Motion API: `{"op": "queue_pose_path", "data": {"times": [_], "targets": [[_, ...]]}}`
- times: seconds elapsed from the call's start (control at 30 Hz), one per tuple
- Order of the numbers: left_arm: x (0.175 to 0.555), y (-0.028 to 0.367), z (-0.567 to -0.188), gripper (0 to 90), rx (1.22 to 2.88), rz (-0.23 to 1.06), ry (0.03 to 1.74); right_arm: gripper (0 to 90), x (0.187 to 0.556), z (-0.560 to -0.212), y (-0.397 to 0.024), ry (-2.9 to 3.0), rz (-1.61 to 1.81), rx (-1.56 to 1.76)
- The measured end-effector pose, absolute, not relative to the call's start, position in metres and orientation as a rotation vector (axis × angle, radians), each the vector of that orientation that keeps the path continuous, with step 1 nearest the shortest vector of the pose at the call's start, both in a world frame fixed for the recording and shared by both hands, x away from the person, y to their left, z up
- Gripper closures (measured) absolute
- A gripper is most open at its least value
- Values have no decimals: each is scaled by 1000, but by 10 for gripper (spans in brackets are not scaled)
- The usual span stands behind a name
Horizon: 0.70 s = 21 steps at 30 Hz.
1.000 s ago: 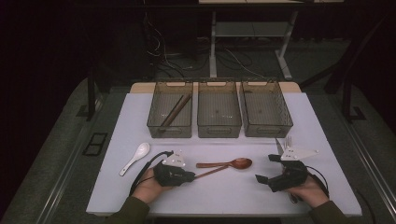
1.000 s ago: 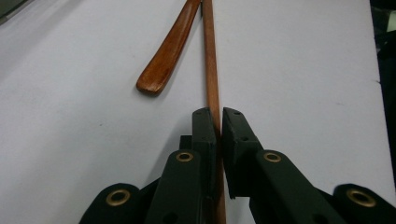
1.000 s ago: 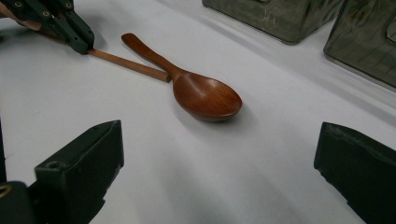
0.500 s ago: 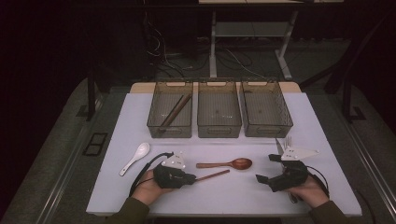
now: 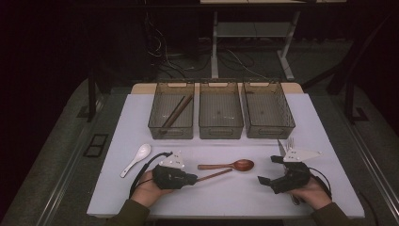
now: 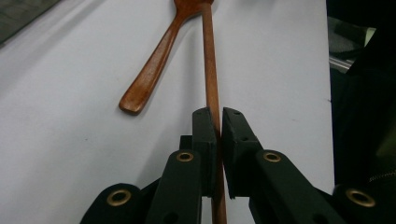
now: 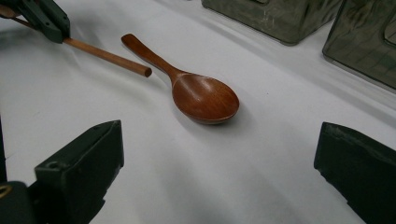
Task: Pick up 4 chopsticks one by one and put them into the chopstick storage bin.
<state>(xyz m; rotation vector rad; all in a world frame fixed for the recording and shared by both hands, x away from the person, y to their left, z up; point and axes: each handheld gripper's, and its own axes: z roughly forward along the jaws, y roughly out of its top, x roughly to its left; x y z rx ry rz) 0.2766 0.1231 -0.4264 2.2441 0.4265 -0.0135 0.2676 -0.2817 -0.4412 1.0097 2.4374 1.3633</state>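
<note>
A thin wooden stick (image 5: 214,175) lies low over the white table, and my left gripper (image 5: 192,179) is shut on its near end. In the left gripper view the black jaws (image 6: 218,116) pinch the stick (image 6: 210,70), which runs straight ahead beside the handle of a brown wooden spoon (image 6: 154,70). That spoon (image 5: 230,165) lies flat at the table's middle front. My right gripper (image 5: 270,173) rests at the front right, open with nothing between its fingers. In the right gripper view (image 7: 219,140) the spoon's bowl (image 7: 201,95) lies ahead of the jaws and the stick's free end (image 7: 107,57) beyond.
Three smoky plastic bins stand in a row at the back: the left bin (image 5: 155,123) holds wooden sticks (image 5: 176,112), the middle bin (image 5: 221,132) and right bin (image 5: 268,133) look bare. A white ceramic spoon (image 5: 136,158) lies at the front left.
</note>
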Motion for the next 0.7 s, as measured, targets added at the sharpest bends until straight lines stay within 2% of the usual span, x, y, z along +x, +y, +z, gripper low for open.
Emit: {"op": "queue_pose_path", "data": {"times": [0.7], "targets": [[286, 154, -407, 833, 2177, 81, 572, 13, 268, -441, -281, 2438, 1362, 1008]]}}
